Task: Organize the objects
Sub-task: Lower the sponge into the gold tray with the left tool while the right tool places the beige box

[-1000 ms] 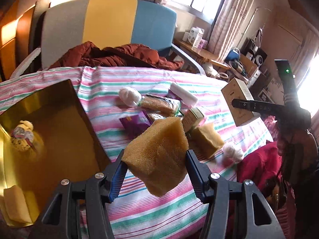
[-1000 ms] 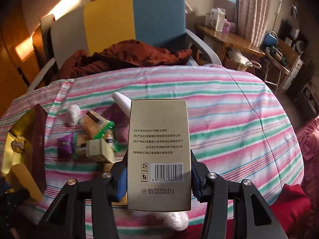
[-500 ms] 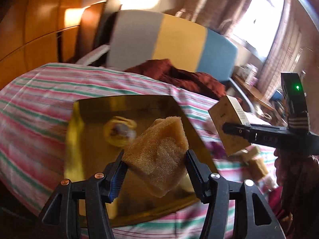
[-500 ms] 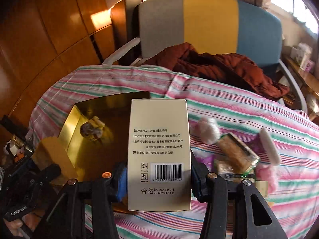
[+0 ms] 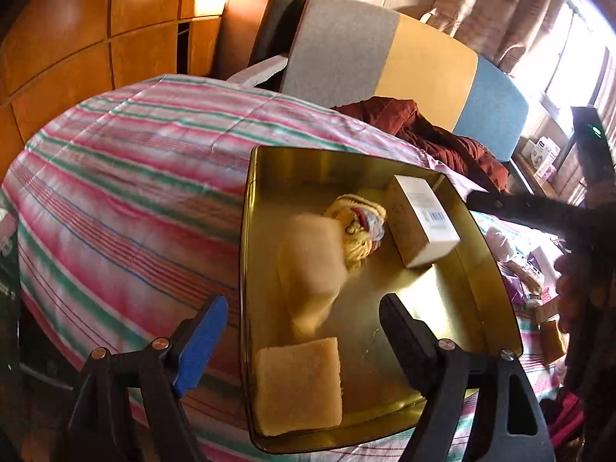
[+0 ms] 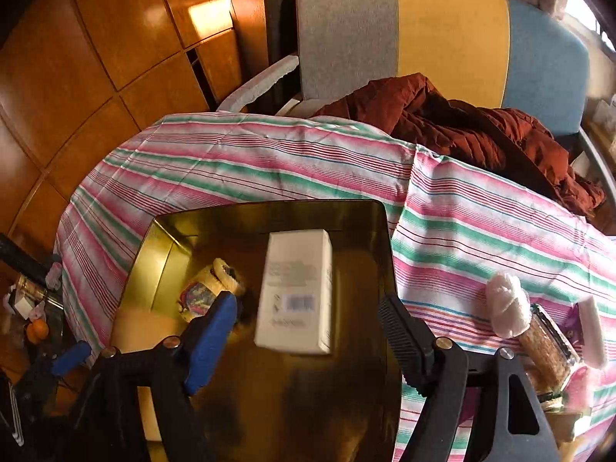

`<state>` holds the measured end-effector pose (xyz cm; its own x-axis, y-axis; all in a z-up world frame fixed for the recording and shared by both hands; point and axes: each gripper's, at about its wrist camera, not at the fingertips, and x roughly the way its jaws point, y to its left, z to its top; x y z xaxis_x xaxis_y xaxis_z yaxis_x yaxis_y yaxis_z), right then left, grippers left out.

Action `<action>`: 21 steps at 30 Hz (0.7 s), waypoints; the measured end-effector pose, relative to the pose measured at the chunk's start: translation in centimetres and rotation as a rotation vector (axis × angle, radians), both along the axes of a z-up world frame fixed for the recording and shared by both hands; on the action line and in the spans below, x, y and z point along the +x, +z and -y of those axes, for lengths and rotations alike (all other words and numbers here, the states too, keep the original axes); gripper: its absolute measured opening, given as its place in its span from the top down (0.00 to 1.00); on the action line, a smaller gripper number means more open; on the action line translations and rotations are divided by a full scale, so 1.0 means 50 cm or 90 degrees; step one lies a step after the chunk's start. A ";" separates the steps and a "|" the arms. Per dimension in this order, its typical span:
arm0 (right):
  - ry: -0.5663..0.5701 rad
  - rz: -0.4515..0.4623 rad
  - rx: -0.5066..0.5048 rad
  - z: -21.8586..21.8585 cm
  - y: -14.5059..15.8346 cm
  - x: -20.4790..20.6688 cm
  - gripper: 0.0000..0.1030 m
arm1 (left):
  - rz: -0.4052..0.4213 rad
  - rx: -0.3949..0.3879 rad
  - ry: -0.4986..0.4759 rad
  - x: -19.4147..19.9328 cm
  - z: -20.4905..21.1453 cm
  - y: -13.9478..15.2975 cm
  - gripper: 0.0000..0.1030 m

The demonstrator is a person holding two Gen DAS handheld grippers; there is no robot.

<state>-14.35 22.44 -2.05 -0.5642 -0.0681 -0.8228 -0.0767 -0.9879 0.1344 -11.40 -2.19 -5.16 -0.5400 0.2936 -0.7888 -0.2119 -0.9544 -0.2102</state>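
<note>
Left gripper (image 5: 300,331): jaws have just been opening, now wide apart, nothing pressed between them; the blurred sponge (image 5: 312,265) sits just beyond the fingertips, over the gold tray (image 5: 246,254), apparently dropping in. Right gripper (image 6: 308,331): jaws likewise have just been opening, pads clear of the cream box (image 6: 296,288), which is motion-blurred above the tray floor. In the left view the box lies tilted against the tray's far right wall, beside a small knitted bundle (image 5: 360,227); a second sponge (image 5: 298,381) rests flat at the near corner. Tray stands on the striped worktop (image 5: 127,200). Judgement: release step. To do it well, keep both grippers spread and lift straight away so no finger catches the tray rim. Remaining items (image 6: 508,308) wait on the cloth to the right.
</note>
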 end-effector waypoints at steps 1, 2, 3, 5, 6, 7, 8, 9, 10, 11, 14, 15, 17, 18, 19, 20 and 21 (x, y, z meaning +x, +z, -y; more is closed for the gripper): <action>0.004 -0.003 0.010 0.005 0.001 0.009 0.25 | -0.003 0.000 0.007 0.005 0.004 -0.001 0.20; 0.009 -0.006 0.019 0.010 0.001 0.022 0.25 | -0.005 0.001 0.011 0.007 0.008 -0.001 0.20; 0.013 -0.009 0.025 0.014 0.003 0.031 0.25 | -0.007 0.002 0.014 0.010 0.011 0.001 0.20; 0.018 -0.020 0.033 0.023 0.004 0.057 0.22 | -0.015 0.002 0.020 0.019 0.015 0.006 0.20; 0.020 -0.024 0.034 0.027 0.005 0.069 0.21 | -0.018 0.001 0.021 0.025 0.014 0.011 0.20; 0.022 -0.029 0.033 0.031 0.005 0.082 0.18 | -0.022 0.000 0.024 0.031 0.015 0.015 0.20; 0.024 -0.035 0.034 0.036 0.005 0.094 0.16 | -0.026 0.000 0.027 0.033 0.016 0.019 0.20; 0.027 -0.039 0.038 0.042 0.005 0.105 0.15 | -0.029 -0.001 0.027 0.037 0.017 0.024 0.20; 0.029 -0.046 0.044 0.047 0.006 0.116 0.15 | -0.032 -0.002 0.028 0.040 0.017 0.028 0.20; 0.031 -0.055 0.047 0.052 0.007 0.128 0.14 | -0.037 -0.005 0.031 0.044 0.016 0.032 0.20; 0.028 -0.075 0.051 0.063 0.010 0.159 0.10 | -0.052 -0.015 0.037 0.056 0.016 0.048 0.20; 0.029 -0.078 0.052 0.068 0.010 0.167 0.10 | -0.061 -0.021 0.038 0.062 0.015 0.053 0.20; 0.026 -0.089 0.063 0.076 0.012 0.184 0.07 | -0.079 -0.036 0.039 0.072 0.008 0.062 0.20; 0.024 -0.096 0.074 0.082 0.012 0.193 0.06 | -0.086 -0.042 0.037 0.077 0.005 0.066 0.20; 0.023 -0.104 0.088 0.087 0.013 0.202 0.04 | -0.092 -0.048 0.036 0.082 0.002 0.070 0.20; 0.022 -0.111 0.100 0.092 0.014 0.209 0.03 | -0.097 -0.052 0.036 0.086 -0.002 0.072 0.20; 0.021 -0.117 0.110 0.097 0.015 0.217 0.03 | -0.100 -0.053 0.034 0.089 -0.003 0.074 0.20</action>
<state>-3.51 17.60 -1.32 -0.7056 0.0431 -0.7073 -0.0337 -0.9991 -0.0272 -6.94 -2.02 -1.44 -0.6717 0.1980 -0.7139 -0.1839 -0.9780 -0.0981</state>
